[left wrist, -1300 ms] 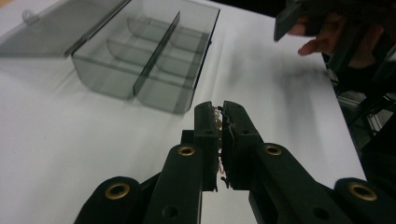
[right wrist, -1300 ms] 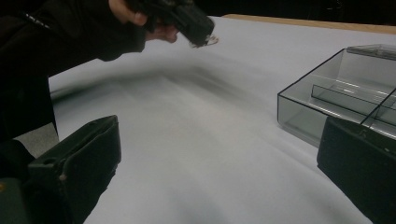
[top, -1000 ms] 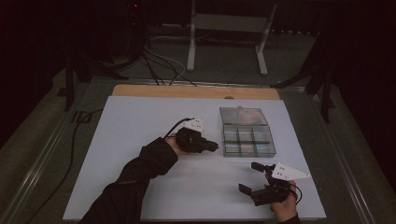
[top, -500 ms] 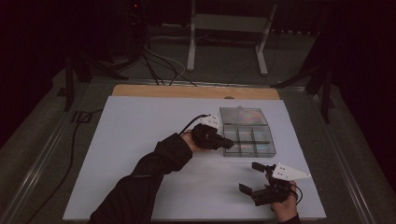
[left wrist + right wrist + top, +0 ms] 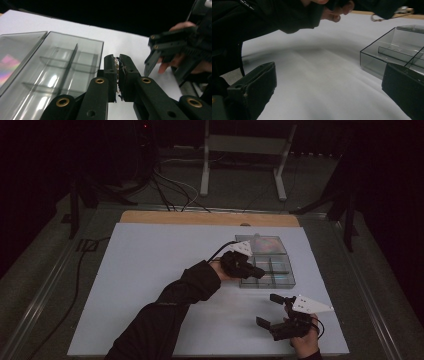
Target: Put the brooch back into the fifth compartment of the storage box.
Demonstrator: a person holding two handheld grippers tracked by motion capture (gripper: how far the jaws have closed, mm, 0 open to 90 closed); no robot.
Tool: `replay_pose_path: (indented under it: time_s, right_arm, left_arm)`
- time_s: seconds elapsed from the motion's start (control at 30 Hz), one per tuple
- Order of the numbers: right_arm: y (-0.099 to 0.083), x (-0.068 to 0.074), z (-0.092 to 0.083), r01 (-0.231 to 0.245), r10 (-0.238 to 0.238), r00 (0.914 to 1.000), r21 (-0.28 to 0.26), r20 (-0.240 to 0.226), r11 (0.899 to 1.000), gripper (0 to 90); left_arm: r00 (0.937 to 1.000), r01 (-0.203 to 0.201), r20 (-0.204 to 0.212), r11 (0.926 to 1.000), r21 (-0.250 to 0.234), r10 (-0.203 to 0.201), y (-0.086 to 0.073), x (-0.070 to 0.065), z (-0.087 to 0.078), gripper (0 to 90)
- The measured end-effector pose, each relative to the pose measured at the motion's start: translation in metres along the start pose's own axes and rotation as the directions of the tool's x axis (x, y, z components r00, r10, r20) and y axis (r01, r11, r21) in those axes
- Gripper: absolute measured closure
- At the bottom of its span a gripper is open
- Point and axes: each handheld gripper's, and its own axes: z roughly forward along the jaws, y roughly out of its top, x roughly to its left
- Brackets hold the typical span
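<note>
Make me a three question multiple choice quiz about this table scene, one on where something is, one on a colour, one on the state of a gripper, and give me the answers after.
1. Where is the left hand-held gripper?
A. Over the near left edge of the clear divided box
B. At the table's far left corner
C. Beside the wooden strip

2. What colour is the table surface?
A. Red
B. White
C. Green

3. How do the jaws of the right hand-held gripper stand?
A. Pressed together
B. Clamped on the box
C. Wide apart with nothing between them

Answers:
1 A, the high view shows it reaching over the box's near left side.
2 B, the sheet reads plain white in every view.
3 C, the right gripper view shows both jaws far apart over bare table.
</note>
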Motion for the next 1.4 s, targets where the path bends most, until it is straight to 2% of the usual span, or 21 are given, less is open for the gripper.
replay_pose_path:
  time_s: [0.27, 0.47, 0.77, 0.9, 1.0, 1.07, 1.13, 1.23, 1.27, 1.33, 1.4]
  right_arm:
    - [0.0, -0.001, -0.001, -0.005, 0.005, 1.0, -0.009, -0.002, 1.0, 0.0]
    - [0.0, 0.0, -0.001, -0.003, 0.003, 1.0, -0.01, -0.006, 1.0, 0.0]
    - [0.0, -0.001, -0.002, -0.003, 0.003, 1.0, -0.009, -0.006, 1.0, 0.0]
    - [0.001, -0.001, -0.002, -0.002, 0.002, 1.0, -0.013, -0.006, 1.0, 0.0]
    - [0.0, -0.001, -0.002, -0.005, 0.005, 1.0, -0.015, -0.006, 1.0, 0.0]
    - [0.0, -0.001, -0.002, -0.006, 0.005, 1.0, -0.013, -0.006, 1.0, 0.0]
    - [0.0, -0.001, -0.002, -0.005, 0.005, 1.0, -0.012, -0.007, 1.0, 0.0]
    - [0.0, -0.001, -0.003, -0.007, 0.007, 1.0, -0.014, -0.006, 1.0, 0.0]
    - [0.0, -0.001, -0.002, -0.005, 0.005, 1.0, -0.014, -0.007, 1.0, 0.0]
    - [0.0, -0.002, -0.003, -0.005, 0.005, 1.0, -0.012, -0.007, 1.0, 0.0]
    - [0.0, -0.002, -0.003, -0.01, 0.009, 0.9999, -0.015, -0.009, 1.0, 0.0]
  left_arm:
    - [0.9999, 0.012, 0.008, 0.9999, 0.0, -0.012, 0.005, 0.002, 0.018, 87.1]
    - [1.0, 0.001, 0.001, 0.9999, 0.012, -0.001, 0.008, 0.004, 0.031, 87.1]
    - [0.9989, 0.046, -0.006, 0.9989, -0.002, -0.046, 0.007, 0.012, 0.045, 87.1]
    - [0.9993, 0.036, -0.012, 0.9993, 0.015, -0.035, 0.005, 0.014, 0.051, 86.8]
    - [0.9987, 0.047, -0.023, 0.9988, 0.016, -0.046, 0.003, 0.017, 0.054, 86.8]
    - [0.9984, 0.035, -0.045, 0.9991, 0.023, -0.034, 0.003, 0.02, 0.055, 86.8]
    - [0.9975, 0.05, -0.05, 0.9986, 0.018, -0.049, 0.002, 0.023, 0.056, 86.8]
    - [0.9963, 0.052, -0.07, 0.9985, 0.018, -0.05, 0.002, 0.026, 0.055, 86.7]
    - [0.9951, 0.045, -0.089, 0.9989, 0.016, -0.043, 0.002, 0.026, 0.055, 86.5]
    - [0.9931, 0.073, -0.093, 0.9974, 0.001, -0.072, 0.002, 0.028, 0.053, 77.4]
    - [0.9923, 0.077, -0.097, 0.9971, 0.002, -0.076, 0.003, 0.028, 0.051, 63.9]
